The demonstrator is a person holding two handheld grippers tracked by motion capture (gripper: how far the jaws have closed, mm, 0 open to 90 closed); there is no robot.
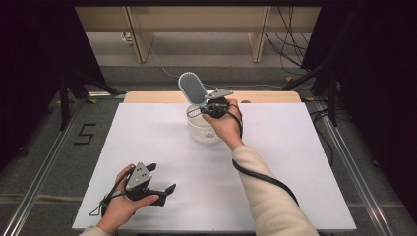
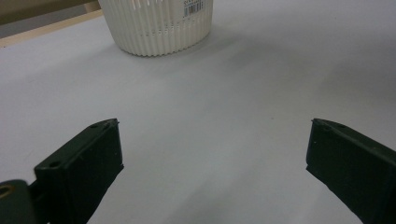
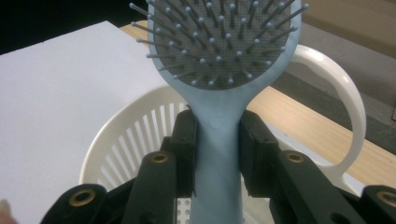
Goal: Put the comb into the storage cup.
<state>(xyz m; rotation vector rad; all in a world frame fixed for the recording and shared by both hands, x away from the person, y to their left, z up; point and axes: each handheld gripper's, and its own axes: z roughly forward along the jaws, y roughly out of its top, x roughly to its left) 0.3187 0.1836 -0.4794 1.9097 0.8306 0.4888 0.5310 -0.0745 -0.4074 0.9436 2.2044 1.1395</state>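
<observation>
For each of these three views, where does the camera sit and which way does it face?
High view: above the person's side, facing forward and down on the table; forearms, both hand-held grippers.
Left gripper view: low over the table, facing the basket; open jaws.
Right gripper view: over the basket, along jaws clamping the hairbrush.
All share the basket.

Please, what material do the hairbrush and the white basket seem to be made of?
The hairbrush, held by its handle in the right gripper, looks like smooth matte light-blue plastic, with a grey, probably rubbery cushion and ball-tipped pins. The white basket looks like moulded plastic with a slight sheen: ribbed walls, cut slots and a looped handle suggest it.
</observation>
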